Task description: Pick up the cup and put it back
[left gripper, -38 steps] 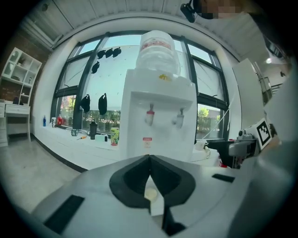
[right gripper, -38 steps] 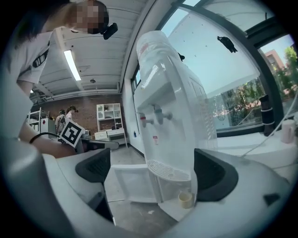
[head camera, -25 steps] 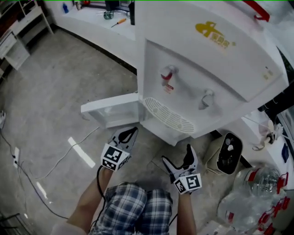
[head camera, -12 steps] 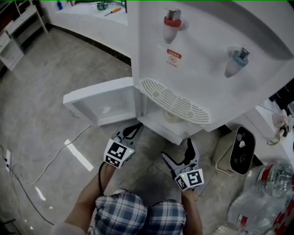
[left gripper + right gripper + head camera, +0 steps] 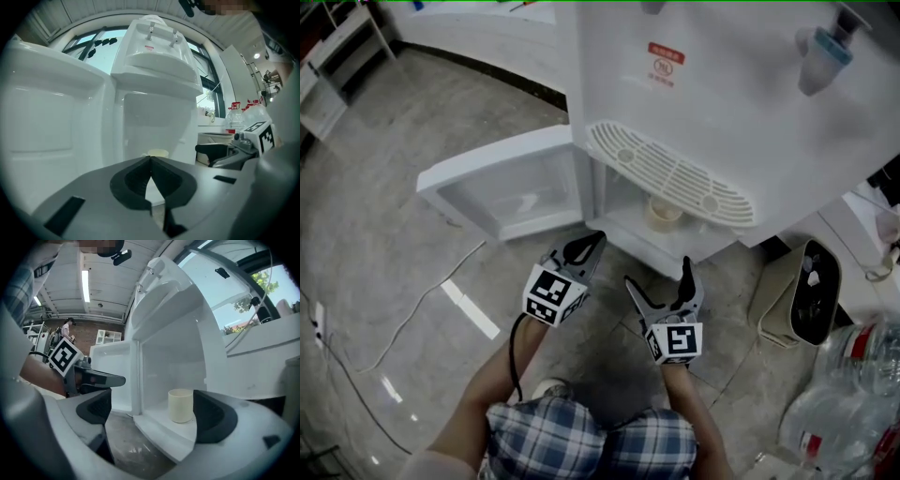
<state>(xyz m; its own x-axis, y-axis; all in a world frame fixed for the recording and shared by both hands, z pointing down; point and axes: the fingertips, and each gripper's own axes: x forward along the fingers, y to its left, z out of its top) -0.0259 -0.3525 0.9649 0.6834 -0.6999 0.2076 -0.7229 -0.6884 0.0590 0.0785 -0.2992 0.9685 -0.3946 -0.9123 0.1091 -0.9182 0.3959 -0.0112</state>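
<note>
1. Cup [image 5: 664, 212] stands upright on the shelf [image 5: 159, 427] inside the dispenser [image 5: 741, 103], in its lower compartment just under the drip grille [image 5: 675, 173]. The door [image 5: 502, 178] is swung wide open to one side of the dispenser.
2. R claw [image 5: 657, 274]: jaws wide apart, nothing in them. It's held low in front of the dispenser's open compartment. In the right gripper view the cup sits framed between the two jaws, straight ahead but beyond the tips, so no contact.
3. L claw [image 5: 592, 241]: jaws together, empty, in front of the dispenser nearer the door side. The cup's rim just shows over its closed tips, further in.
4. My read: the R claw is the one lined up and already open, so it looks like the one to reach.
5. Cup's long axis is vertical, so a level, side-on reach straight into the dispenser should fit it, w/ jaws passing either side of the cup wall.
6. Prob. risk: catching the shelf edge or the compartment's side wall on the way in.
</note>
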